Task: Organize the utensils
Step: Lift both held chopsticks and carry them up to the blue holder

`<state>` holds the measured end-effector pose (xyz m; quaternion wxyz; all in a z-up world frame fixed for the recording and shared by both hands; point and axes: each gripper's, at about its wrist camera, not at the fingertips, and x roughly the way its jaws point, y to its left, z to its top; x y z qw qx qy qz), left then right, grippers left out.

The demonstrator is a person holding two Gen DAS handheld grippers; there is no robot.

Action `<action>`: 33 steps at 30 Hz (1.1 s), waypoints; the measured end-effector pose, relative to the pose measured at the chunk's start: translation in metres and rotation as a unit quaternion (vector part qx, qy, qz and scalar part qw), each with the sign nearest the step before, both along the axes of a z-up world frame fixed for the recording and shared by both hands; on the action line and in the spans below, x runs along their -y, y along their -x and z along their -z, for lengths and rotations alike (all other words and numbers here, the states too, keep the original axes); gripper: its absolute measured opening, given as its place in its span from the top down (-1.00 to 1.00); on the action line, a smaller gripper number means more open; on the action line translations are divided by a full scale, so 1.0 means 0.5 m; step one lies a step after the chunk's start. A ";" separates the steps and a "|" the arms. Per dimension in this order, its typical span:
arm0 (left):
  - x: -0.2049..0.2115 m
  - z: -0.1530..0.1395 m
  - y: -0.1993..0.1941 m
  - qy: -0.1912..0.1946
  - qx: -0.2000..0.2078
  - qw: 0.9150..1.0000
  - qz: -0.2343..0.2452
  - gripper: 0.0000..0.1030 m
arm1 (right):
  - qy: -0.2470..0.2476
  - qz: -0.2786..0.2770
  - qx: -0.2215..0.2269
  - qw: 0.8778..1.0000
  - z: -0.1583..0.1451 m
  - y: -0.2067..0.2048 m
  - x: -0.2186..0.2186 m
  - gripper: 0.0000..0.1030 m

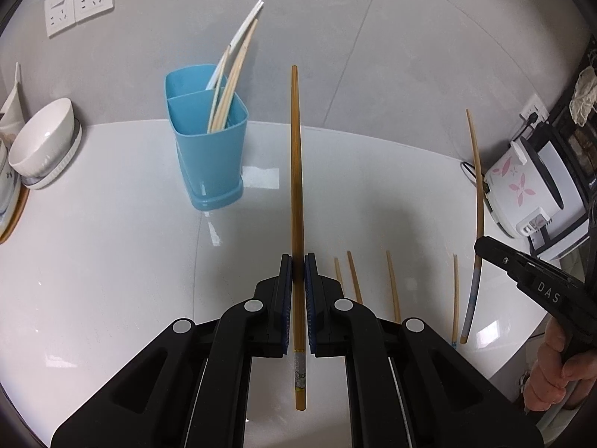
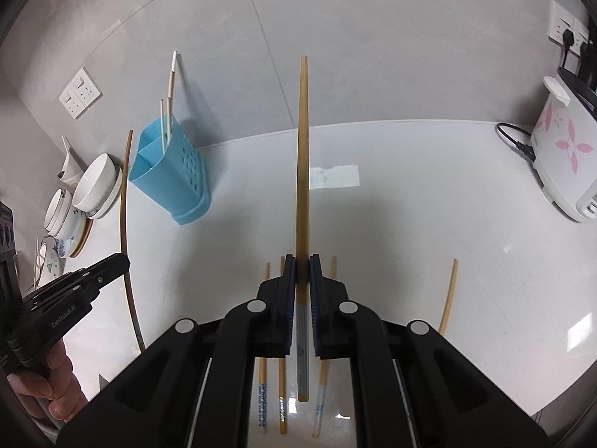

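Observation:
My left gripper [image 1: 298,261] is shut on a dark brown chopstick [image 1: 296,168] that points away along the fingers, lifted off the white counter. My right gripper [image 2: 302,261] is shut on a lighter chopstick [image 2: 303,149] with a grey handle end, also held off the counter. Each gripper shows at the edge of the other's view, the right gripper [image 1: 481,248] and the left gripper [image 2: 123,261]. A blue two-compartment holder [image 1: 209,156] [image 2: 168,179] stands at the back left with several chopsticks [image 1: 231,82] leaning in it. Several loose chopsticks [image 1: 393,287] [image 2: 449,291] lie on the counter under the grippers.
Stacked white bowls and plates [image 1: 41,145] [image 2: 93,186] sit at the left edge. A white rice cooker [image 1: 522,186] [image 2: 563,160] with a black cord stands at the right. A pale tape patch [image 2: 334,176] marks the counter [image 1: 112,261]. Wall sockets [image 1: 78,0] are behind.

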<state>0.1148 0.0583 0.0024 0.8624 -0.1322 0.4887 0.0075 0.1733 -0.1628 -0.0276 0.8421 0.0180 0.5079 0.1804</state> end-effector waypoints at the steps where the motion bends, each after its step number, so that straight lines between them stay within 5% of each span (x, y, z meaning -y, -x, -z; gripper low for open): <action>1: -0.008 -0.001 -0.003 0.002 0.004 1.000 -0.005 0.88 | -0.002 -0.004 0.000 1.000 0.000 -0.004 -0.006 0.87; 23: -0.130 -0.060 -0.121 0.003 0.066 0.997 -0.048 0.88 | -0.030 -0.054 0.034 0.997 -0.041 -0.131 -0.145 0.87; 33: -0.181 -0.095 -0.187 -0.007 0.131 0.990 -0.054 0.88 | -0.049 -0.060 0.036 0.996 -0.039 -0.174 -0.192 0.87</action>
